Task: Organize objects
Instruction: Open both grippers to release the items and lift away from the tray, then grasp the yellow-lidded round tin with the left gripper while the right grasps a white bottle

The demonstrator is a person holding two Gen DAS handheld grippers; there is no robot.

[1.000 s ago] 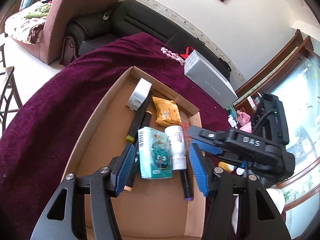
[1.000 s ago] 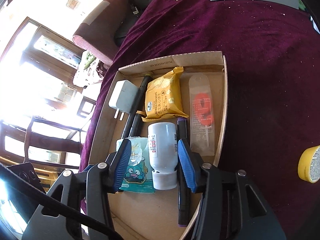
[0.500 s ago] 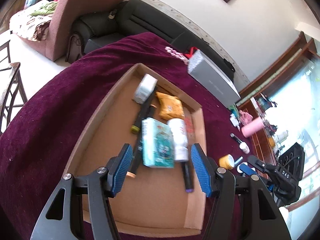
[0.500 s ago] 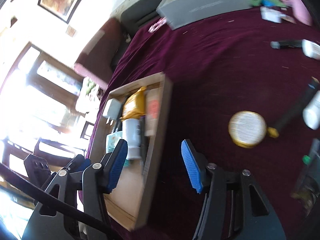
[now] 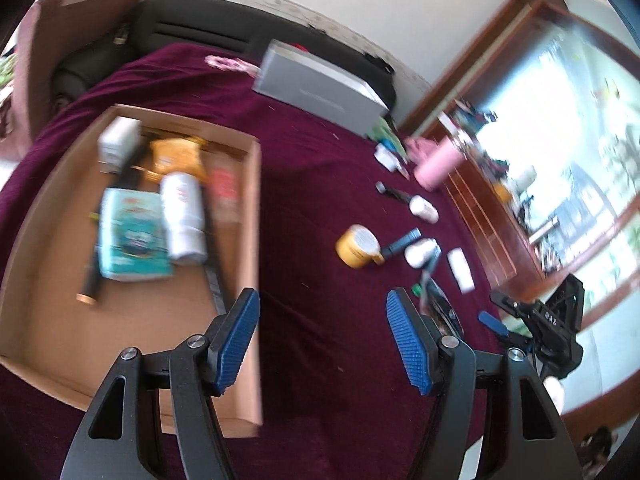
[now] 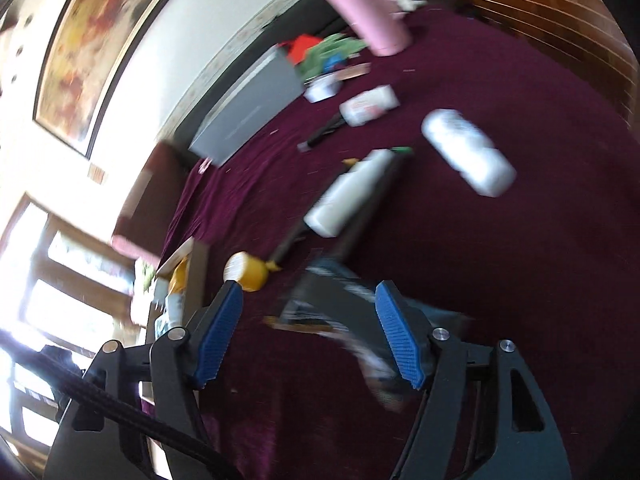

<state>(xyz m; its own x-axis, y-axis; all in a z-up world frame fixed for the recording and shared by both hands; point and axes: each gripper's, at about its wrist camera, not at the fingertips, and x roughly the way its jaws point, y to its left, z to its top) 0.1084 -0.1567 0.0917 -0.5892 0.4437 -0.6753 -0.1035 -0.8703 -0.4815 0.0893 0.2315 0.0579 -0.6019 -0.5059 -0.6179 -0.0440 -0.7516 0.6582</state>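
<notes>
We've got the desk (image 5: 320, 168) under its maroon cloth filling both views, and the big change is where we're looking: a second ago both grippers hung right over the cardboard tray (image 5: 252, 240), and now both have swung away to the right, toward the loose things still waiting on the cloth. The tray sits at the left of the left wrist view, already carrying the teal tissue pack (image 5: 132, 236), the white bottle (image 5: 184, 216), the orange snack packet (image 5: 178, 156), the white charger (image 5: 118, 144) and some dark pens, all a bit blurred by the motion. Far back lies the grey box (image 5: 320, 88), with the pink tumbler (image 6: 368, 12) off to the far right. Nearer in, the right wrist view shows a white bottle lying on its side (image 6: 348, 196), a white oblong case (image 6: 468, 152) further right, and the yellow tape roll (image 6: 246, 272) just beside the tray's edge. Right ahead of the right gripper (image 6: 308, 336) there's a dark packet (image 6: 336, 300), too smeared to name for sure. That gripper's jaws stand wide apart with nothing between them; the left gripper (image 5: 320, 340) is the same, jaws spread and empty, hovering over bare cloth right of the tray. We'd read this as one drop-off done and the hunt for the next piece under way, probably that dark packet.
</notes>
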